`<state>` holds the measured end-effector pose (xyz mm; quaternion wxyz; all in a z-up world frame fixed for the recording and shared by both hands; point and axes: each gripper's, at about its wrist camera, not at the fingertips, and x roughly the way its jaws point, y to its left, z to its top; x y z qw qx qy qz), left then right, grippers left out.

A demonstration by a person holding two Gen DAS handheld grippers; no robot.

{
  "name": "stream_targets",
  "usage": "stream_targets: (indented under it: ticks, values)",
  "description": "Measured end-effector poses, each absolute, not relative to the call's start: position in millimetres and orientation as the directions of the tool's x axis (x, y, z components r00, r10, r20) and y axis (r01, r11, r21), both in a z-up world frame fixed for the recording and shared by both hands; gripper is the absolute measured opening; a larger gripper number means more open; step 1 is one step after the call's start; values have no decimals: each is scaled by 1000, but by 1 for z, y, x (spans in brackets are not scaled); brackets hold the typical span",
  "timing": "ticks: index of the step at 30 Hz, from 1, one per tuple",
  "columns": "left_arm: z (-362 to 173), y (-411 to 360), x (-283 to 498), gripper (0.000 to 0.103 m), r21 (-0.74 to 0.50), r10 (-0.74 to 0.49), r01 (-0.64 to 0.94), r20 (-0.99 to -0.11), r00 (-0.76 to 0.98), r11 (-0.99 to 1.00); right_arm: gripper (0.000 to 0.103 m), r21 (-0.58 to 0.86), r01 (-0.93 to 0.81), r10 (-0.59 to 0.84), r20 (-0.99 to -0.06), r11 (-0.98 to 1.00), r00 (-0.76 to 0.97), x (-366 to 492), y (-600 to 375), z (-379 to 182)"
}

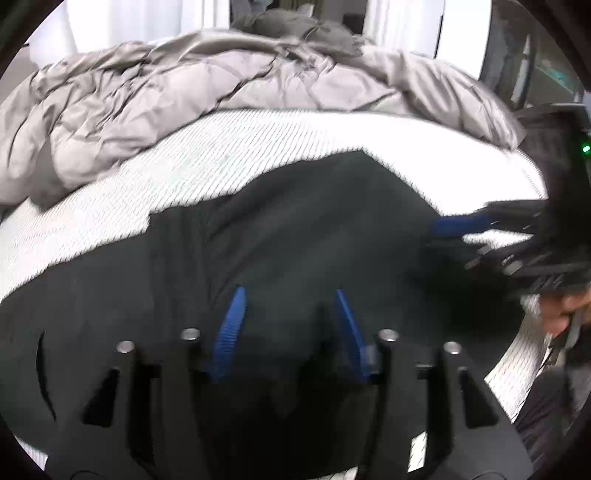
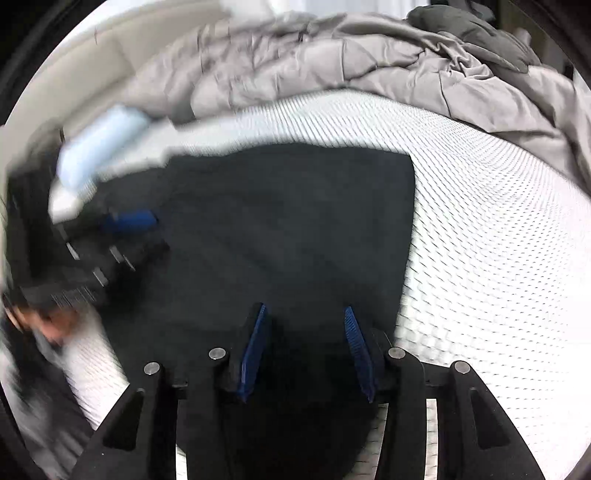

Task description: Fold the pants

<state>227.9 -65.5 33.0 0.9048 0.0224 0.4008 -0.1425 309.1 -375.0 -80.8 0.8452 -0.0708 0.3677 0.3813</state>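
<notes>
Black pants (image 1: 295,221) lie flat on the white textured mattress (image 1: 184,177), and their far edge looks straight, as if folded. My left gripper (image 1: 289,291) hovers over the near part of the pants. Its blue pads (image 1: 232,325) stand apart with only flat cloth showing beneath. At the right of this view, my right gripper (image 1: 458,225) reaches over the pants' right edge. In the right wrist view the pants (image 2: 288,221) fill the centre. My right gripper (image 2: 305,308) is open above them, and no cloth is pinched. The left gripper (image 2: 129,221) shows blurred at the left.
A crumpled grey duvet (image 1: 166,92) is heaped across the far side of the bed, with a dark grey bundle (image 1: 295,26) behind it. A blurred pale blue object (image 2: 99,147) lies at the bed's left edge. A person's hand (image 1: 565,314) holds the right gripper.
</notes>
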Motion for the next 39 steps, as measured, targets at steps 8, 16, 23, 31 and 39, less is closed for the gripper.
stream_targets:
  ticks: [8, 16, 23, 31, 39]
  values:
    - [11, -47, 284, 49, -176, -265, 208, -780, 566, 962, 50, 98, -706, 523, -743, 702, 417, 339, -314, -111]
    - [26, -25, 272, 48, -150, -235, 189, -766, 598, 970, 51, -71, -526, 302, -750, 848, 589, 345, -362, -101]
    - [26, -28, 311, 48, -162, -206, 128, -768, 607, 979, 51, 132, -598, 527, -646, 790, 553, 337, -329, -69]
    - [1, -7, 319, 48, -181, -245, 166, -766, 595, 969, 55, 107, -686, 524, -732, 719, 435, 366, -288, -101]
    - [22, 30, 287, 50, -213, -205, 61, -765, 611, 975, 57, -56, -469, 299, -704, 881, 644, 372, -334, -83]
